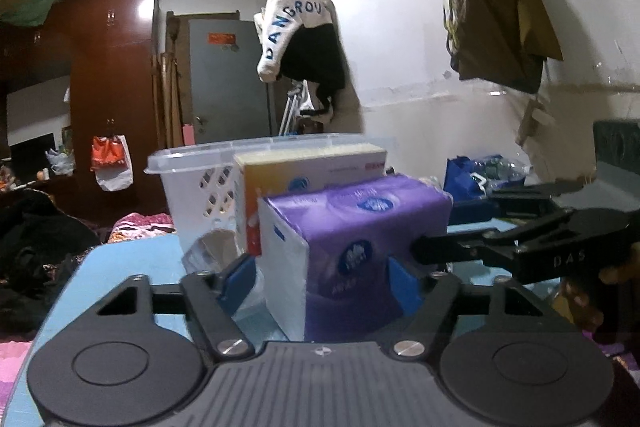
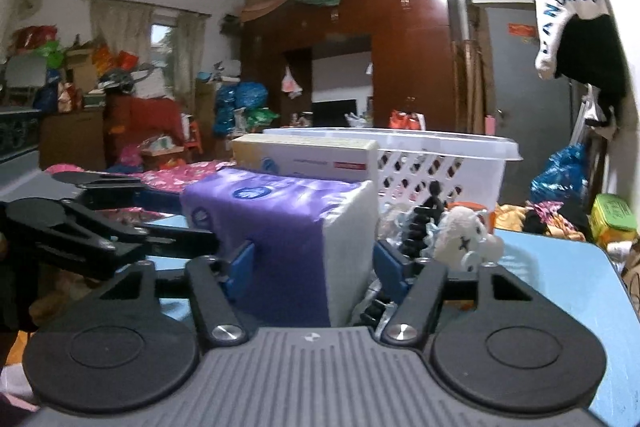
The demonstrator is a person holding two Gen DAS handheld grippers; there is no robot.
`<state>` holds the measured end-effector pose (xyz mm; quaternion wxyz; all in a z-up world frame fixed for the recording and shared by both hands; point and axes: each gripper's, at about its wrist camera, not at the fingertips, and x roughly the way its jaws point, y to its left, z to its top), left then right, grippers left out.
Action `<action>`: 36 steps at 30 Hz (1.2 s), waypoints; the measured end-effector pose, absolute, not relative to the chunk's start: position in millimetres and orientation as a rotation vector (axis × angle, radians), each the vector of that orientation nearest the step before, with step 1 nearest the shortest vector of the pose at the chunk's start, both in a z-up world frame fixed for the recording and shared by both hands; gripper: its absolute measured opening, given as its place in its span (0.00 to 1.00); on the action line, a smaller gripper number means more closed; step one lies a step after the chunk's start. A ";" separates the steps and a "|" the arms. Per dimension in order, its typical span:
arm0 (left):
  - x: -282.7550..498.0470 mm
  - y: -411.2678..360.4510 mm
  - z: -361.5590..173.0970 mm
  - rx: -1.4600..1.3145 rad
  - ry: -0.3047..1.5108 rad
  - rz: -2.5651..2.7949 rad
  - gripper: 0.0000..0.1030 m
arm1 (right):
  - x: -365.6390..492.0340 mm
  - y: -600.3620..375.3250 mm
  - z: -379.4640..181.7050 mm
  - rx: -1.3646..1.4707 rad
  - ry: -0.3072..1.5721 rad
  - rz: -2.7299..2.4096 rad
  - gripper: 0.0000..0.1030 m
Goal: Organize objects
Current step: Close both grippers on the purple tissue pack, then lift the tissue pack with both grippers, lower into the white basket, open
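Both grippers, left (image 1: 320, 277) and right (image 2: 314, 267), straddling the purple tissue pack (image 1: 352, 227) from adjacent sides on the blue table (image 1: 120, 259), pads spread about pack-wide and apparently touching; whether either is squeezing, cannot tell. Likely paired up because the pack is soft and bulky. Just behind, a boxed tissue pack (image 1: 304, 171), then the white basket (image 2: 440, 163), probable destination.
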<state>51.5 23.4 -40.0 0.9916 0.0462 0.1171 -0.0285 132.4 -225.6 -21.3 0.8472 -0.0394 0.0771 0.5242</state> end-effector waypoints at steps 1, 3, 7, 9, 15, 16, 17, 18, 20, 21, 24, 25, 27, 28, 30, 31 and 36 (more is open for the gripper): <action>52.6 23.5 -41.1 0.093 0.239 -0.061 0.59 | 131.3 -226.2 -21.5 -0.092 0.160 1.106 0.58; 53.7 25.7 -42.2 0.079 0.246 -0.088 0.52 | 130.6 -226.5 -21.2 -0.111 0.150 1.112 0.55; 51.9 27.3 -42.6 0.082 0.237 -0.087 0.48 | 131.1 -229.6 -19.7 -0.126 0.146 1.112 0.52; 51.0 27.4 -43.2 0.084 0.232 -0.089 0.46 | 130.1 -229.9 -19.5 -0.129 0.142 1.108 0.51; 44.5 22.1 -43.2 0.117 0.206 -0.079 0.44 | 116.9 -229.0 -18.6 -0.154 0.111 1.068 0.49; 41.5 21.9 -42.4 0.117 0.196 -0.081 0.44 | 113.7 -230.7 -17.1 -0.157 0.099 1.064 0.48; 38.0 22.4 -40.9 0.119 0.186 -0.085 0.44 | 109.7 -232.7 -14.8 -0.159 0.085 1.059 0.48; 34.8 21.2 -39.3 0.124 0.177 -0.088 0.44 | 107.5 -234.3 -12.6 -0.156 0.075 1.054 0.48; 28.3 16.8 -35.3 0.137 0.159 -0.089 0.43 | 101.3 -238.7 -8.0 -0.154 0.055 1.048 0.48; 25.7 15.0 -33.4 0.141 0.150 -0.090 0.43 | 100.6 -240.6 -5.8 -0.147 0.051 1.047 0.48; 17.0 9.3 -25.4 0.140 0.129 -0.090 0.43 | 98.9 -247.5 4.5 -0.119 0.045 1.053 0.48; 13.8 7.6 -21.7 0.138 0.121 -0.092 0.43 | 97.5 -250.0 9.6 -0.110 0.038 1.055 0.48; 7.4 3.5 -13.7 0.145 0.100 -0.089 0.43 | 98.4 -251.8 20.6 -0.100 0.036 1.057 0.48; 4.8 1.1 -8.2 0.147 0.090 -0.086 0.43 | 98.0 -251.9 27.3 -0.097 0.033 1.056 0.48; -0.2 -2.2 2.2 0.156 0.062 -0.083 0.43 | 96.9 -251.2 39.4 -0.099 0.015 1.050 0.48; -1.2 -2.8 8.5 0.160 0.047 -0.083 0.43 | 96.9 -249.2 47.6 -0.107 0.003 1.044 0.48; 12.2 1.6 36.8 0.171 0.014 -0.073 0.44 | 106.9 -232.0 72.7 -0.163 -0.031 1.009 0.48</action>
